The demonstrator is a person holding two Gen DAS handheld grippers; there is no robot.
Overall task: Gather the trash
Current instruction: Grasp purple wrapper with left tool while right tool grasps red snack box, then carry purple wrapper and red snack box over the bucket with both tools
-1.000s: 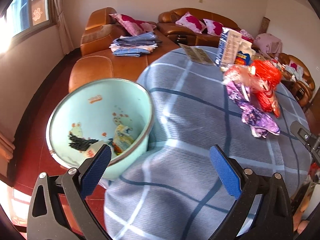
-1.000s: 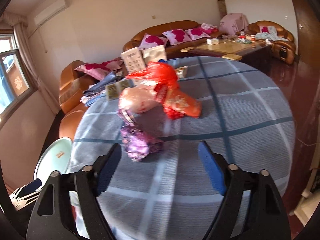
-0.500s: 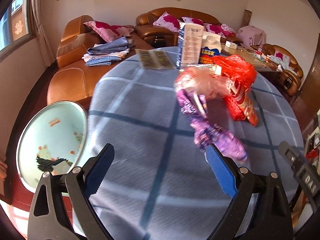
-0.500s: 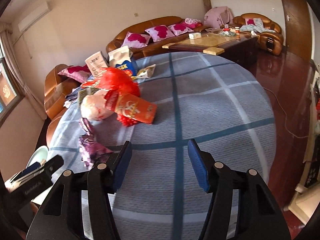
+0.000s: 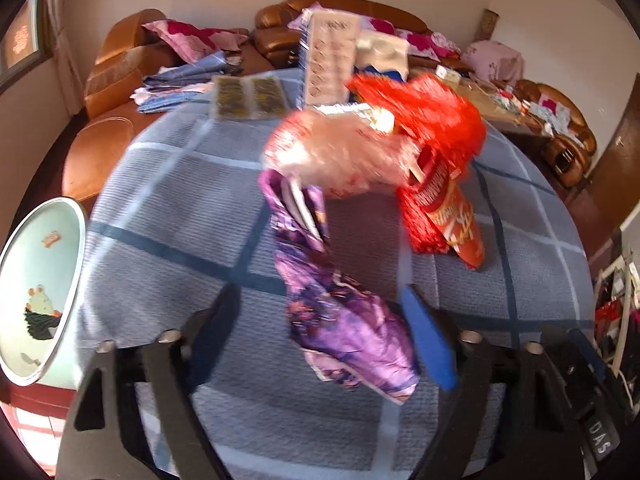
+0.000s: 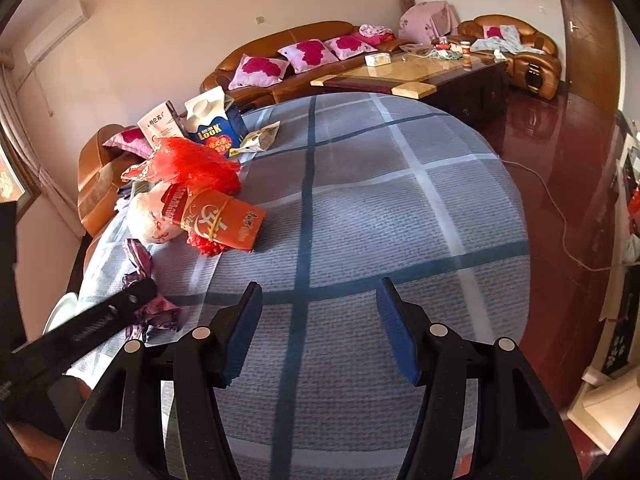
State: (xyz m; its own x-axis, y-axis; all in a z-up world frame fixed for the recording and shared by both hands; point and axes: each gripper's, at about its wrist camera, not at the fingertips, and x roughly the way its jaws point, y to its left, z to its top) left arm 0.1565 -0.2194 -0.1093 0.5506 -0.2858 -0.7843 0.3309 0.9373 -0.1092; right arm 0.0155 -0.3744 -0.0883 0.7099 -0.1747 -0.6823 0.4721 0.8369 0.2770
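Note:
A crumpled purple wrapper (image 5: 348, 332) lies on the blue checked tablecloth (image 5: 180, 208). My left gripper (image 5: 324, 320) straddles its near end. Its jaws are closing, but the left finger (image 5: 224, 312) still stands apart from the wrapper. Behind it are a pinkish plastic bag (image 5: 340, 152), a red mesh bag (image 5: 432, 120) and a red-orange packet (image 5: 452, 216). My right gripper (image 6: 320, 328) hovers open over bare cloth with nothing between its fingers. In the right wrist view the purple wrapper (image 6: 156, 308) and the red-orange packet (image 6: 224, 220) lie to its left.
A mint-green bin (image 5: 36, 280) holding some rubbish stands on the floor off the table's left edge. Two cartons (image 6: 216, 124) and a flat packet (image 5: 248, 98) stand at the table's far side. Brown sofas (image 6: 280, 52) and a coffee table (image 6: 420, 68) lie beyond.
My left gripper swung from the bin across the table to the purple wrapper, and its jaws narrowed around it. My right gripper's jaws also narrowed, and it shifted right of the trash pile.

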